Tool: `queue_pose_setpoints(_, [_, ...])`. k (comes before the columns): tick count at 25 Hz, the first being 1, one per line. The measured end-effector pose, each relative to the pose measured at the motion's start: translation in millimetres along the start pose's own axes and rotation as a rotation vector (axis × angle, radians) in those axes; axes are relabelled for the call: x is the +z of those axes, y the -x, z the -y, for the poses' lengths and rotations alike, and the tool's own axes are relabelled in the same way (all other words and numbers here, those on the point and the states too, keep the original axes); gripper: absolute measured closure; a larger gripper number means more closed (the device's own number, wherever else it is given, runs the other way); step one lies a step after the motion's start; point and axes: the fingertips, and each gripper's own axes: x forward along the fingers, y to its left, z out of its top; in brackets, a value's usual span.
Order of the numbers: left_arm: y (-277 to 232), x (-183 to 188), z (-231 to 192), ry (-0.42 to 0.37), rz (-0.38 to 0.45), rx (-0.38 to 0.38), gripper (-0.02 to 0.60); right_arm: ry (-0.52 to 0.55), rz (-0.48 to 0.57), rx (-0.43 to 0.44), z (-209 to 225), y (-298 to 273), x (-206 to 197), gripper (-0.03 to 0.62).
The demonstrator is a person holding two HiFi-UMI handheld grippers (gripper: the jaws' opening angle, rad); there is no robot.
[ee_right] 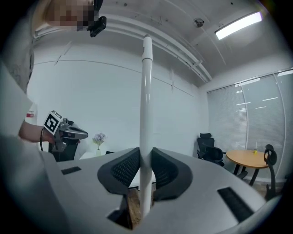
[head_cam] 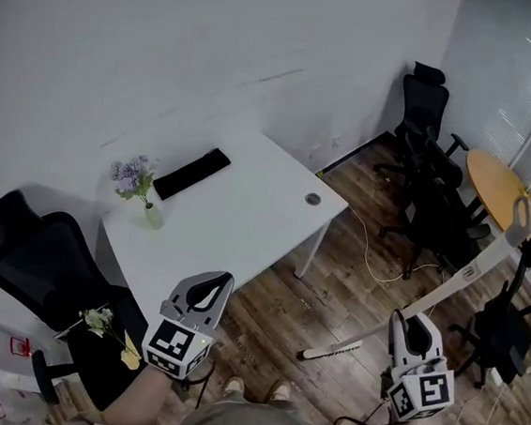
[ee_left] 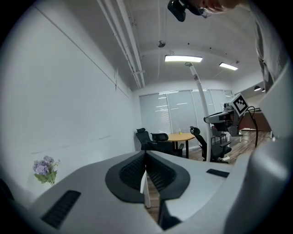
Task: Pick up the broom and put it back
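Note:
The broom (head_cam: 467,273) is a long white pole that slants from the wood floor up toward the right in the head view. My right gripper (head_cam: 412,321) is shut on its handle at the lower right. In the right gripper view the handle (ee_right: 146,100) stands upright, pinched between the black pads (ee_right: 122,170) of that gripper (ee_right: 145,169). My left gripper (head_cam: 208,290) hovers over the desk's near corner, jaws together and holding nothing. The left gripper view shows this gripper (ee_left: 145,167) shut, with the broom (ee_left: 200,114) and right gripper (ee_left: 222,119) off to its right.
A white desk (head_cam: 245,224) with a dark pad (head_cam: 191,173) and a flower vase (head_cam: 138,184) stands against the wall. One black chair (head_cam: 43,268) is at the left. More chairs (head_cam: 427,111) and a round wooden table (head_cam: 499,189) fill the right. A cable (head_cam: 374,261) lies on the floor.

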Motion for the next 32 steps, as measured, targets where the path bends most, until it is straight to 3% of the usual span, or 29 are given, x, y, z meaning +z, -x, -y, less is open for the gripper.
queue_pose_setpoints(9, [-34.1, 0.4, 24.7, -0.008, -0.024, -0.048, 0.566, -0.05, 0.007, 0.025, 23.9, -4.9, -15.2, 0.497])
queue_pose_setpoints(17, [-83.3, 0.9, 34.9, -0.06, -0.043, -0.084, 0.566, -0.093, -0.048, 0.084, 36.8, -65.5, -53.2, 0.497])
queue_pose_setpoints(23, [-128.2, -31.0, 45.5, -0.015, -0.084, -0.111, 0.566, -0.108, -0.187, 0.1, 43.0, -120.6, -125.3, 0.497])
queue_pose_setpoints(32, [-176.8, -130.9, 48.1, 0.074, -0.198, -0.09, 0.566, -0.009, -0.366, 0.188, 31.3, -185.7, -259.4, 0.499])
